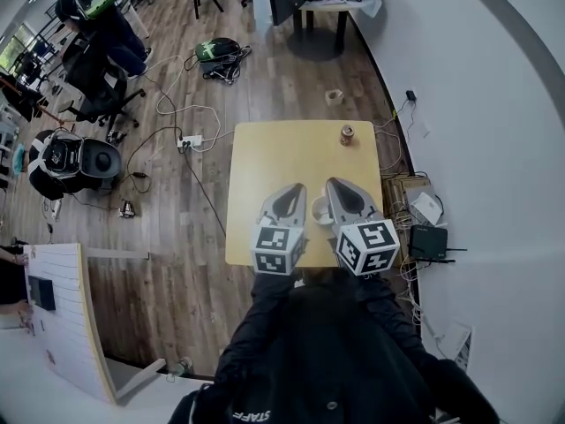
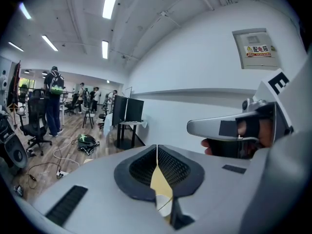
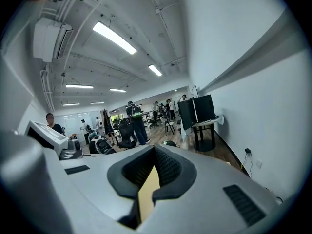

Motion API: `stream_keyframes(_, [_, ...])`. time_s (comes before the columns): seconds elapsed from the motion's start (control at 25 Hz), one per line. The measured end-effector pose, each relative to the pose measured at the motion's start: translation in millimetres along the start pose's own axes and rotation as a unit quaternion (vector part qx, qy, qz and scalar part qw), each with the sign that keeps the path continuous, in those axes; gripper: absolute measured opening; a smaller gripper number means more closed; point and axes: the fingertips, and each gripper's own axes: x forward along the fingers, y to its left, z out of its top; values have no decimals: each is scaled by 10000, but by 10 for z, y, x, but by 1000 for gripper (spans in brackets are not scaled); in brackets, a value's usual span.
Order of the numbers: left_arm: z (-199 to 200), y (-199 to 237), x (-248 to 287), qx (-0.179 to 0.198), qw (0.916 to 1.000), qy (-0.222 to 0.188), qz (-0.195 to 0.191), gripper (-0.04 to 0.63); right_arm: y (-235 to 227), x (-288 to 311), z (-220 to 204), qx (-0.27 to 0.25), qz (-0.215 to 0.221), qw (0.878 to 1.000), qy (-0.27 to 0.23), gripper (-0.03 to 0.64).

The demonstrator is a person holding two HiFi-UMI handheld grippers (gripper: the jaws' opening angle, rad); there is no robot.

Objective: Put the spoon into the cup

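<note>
**Tools.** Left tool (image 1: 296,190) (image 2: 157,151): jaws are closed together, tips meeting, nothing between the pads. Right tool (image 1: 334,185) (image 3: 154,151): the same, jaws pressed shut and gripping nothing. Both are hovering side by side above the near edge of the table (image 1: 291,153), pointing away from the person and only slightly downward. Dark sleeves (image 1: 265,325) are reaching in from behind them.

**Cup.** A white cup (image 1: 321,213) (image 2: 160,200) is standing on the table between the two tools and below them. It is just right of the left tool's jaws.

**Spoon.** A thin line (image 2: 166,203) is crossing the cup's mouth in the left gripper view. It is too small to tell whether this is the spoon.

**Surface.** The table is a pale wooden square. Well ahead of the right tool, near the far right corner, a small brown container (image 1: 347,134) is standing.

**Room.**
- Left of the tools, a wood-plank floor (image 1: 177,201) is carrying loose cables (image 1: 168,104) and a power strip (image 1: 190,140).
- Farther ahead on the left, a black bag (image 1: 218,49) is lying on the floor.
- Straight ahead, a monitor table (image 2: 127,123) is standing against a white wall (image 1: 477,104), which is running along the right side.
- A black box (image 1: 429,241) is lying on the floor just right of the right tool.
- People and office chairs are showing far off to the left.
</note>
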Motion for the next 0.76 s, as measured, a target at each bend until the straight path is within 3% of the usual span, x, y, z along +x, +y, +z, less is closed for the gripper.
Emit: stream_keyframes(0.76, [216,116,-361,48,9990,-370,229,37,372,-20,110,-347,63,9993,-94,23])
